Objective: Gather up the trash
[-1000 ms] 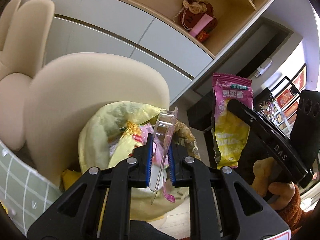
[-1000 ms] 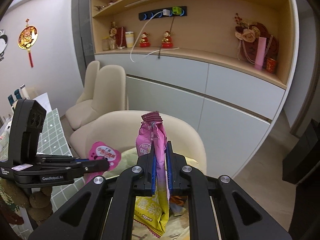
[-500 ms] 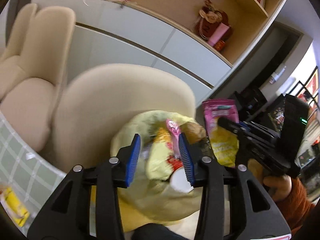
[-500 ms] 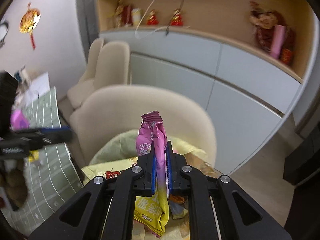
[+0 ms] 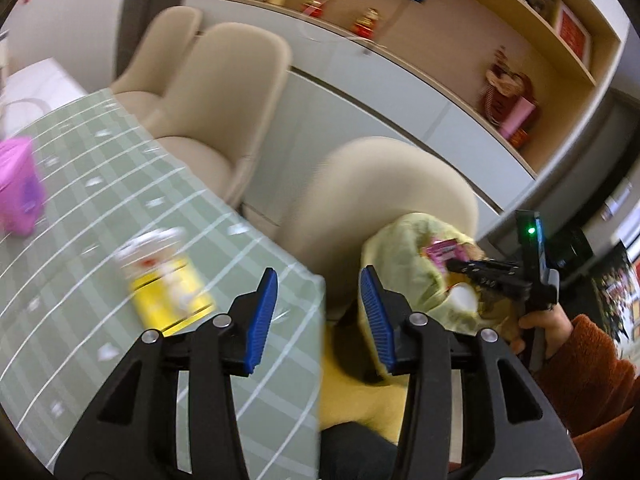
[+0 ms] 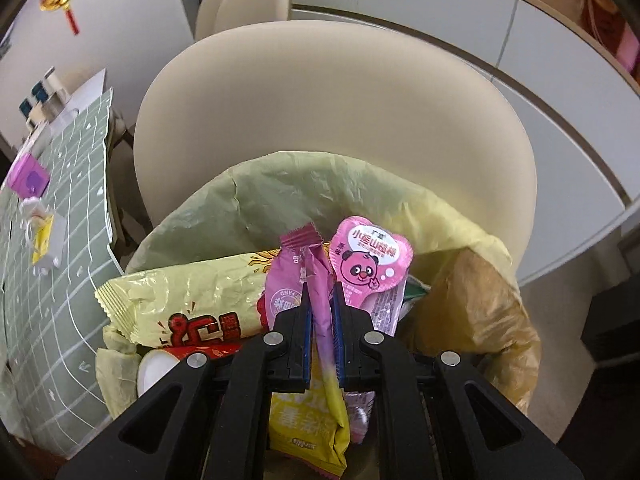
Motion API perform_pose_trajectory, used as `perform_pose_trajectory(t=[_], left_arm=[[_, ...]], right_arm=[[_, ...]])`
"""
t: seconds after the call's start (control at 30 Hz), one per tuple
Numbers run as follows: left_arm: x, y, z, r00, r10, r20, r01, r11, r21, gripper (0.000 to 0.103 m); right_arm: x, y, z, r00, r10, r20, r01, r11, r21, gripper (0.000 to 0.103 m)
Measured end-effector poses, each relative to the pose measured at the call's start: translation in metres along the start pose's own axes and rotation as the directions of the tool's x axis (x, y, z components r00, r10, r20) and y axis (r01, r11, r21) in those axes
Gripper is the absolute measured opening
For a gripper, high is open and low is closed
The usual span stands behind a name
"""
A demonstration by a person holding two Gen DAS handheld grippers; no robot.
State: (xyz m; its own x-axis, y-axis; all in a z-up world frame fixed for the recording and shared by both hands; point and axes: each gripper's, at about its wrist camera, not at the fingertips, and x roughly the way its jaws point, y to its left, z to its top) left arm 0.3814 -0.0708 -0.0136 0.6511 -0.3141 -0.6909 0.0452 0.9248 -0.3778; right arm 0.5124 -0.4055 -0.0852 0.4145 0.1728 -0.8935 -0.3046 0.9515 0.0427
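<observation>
Right gripper [image 6: 322, 332] pinches pink-yellow snack packet [image 6: 316, 280] just above trash bag [image 6: 460, 236]; lower w/ care, then release. Left gripper [image 5: 316, 312], jaws just opened, empty, probably heading to yellow wrapper [image 5: 168, 292] beside bag.

Black plastic left gripper [image 5: 316, 312], blue ribbed fingers [image 5: 260, 320], silver screws, rust fleece sleeve [image 5: 588, 364]

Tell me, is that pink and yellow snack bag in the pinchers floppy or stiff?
Probably floppy: the pink and yellow snack bag is creased and squashed thin where the right gripper pinches it, and its lower end droops into the trash bag. It looks flat and empty, so likely very light. The shiny film may be a bit slippery.
</observation>
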Motion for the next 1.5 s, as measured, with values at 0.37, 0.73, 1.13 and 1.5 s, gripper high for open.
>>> perform_pose_trajectory(t=[0.37,0.73,1.13,1.5], left_arm=[[-0.080,0.050,-0.038,0.986,0.131,0.104,-0.130,0.991,-0.014,0.059],[-0.106,0.029,-0.081,0.965,0.203,0.169,-0.212,0.976,0.039,0.087],[-0.167,-0.044,-0.151,0.865,0.379,0.329,-0.408,0.912,0.024,0.087],[-0.189,-0.081,-0.210,0.804,0.475,0.358,-0.497,0.867,-0.036,0.087]], right_arm=[[-0.076,0.010,-0.027,0.981,-0.024,0.191,-0.015,0.980,0.200,0.062],[-0.170,0.111,-0.089,0.923,0.063,0.379,-0.094,0.993,0.065,0.062],[-0.205,0.173,-0.182,0.853,0.184,0.488,-0.146,0.983,-0.116,0.062],[-0.220,0.179,-0.239,0.824,0.222,0.522,-0.120,0.968,-0.222,0.062]])
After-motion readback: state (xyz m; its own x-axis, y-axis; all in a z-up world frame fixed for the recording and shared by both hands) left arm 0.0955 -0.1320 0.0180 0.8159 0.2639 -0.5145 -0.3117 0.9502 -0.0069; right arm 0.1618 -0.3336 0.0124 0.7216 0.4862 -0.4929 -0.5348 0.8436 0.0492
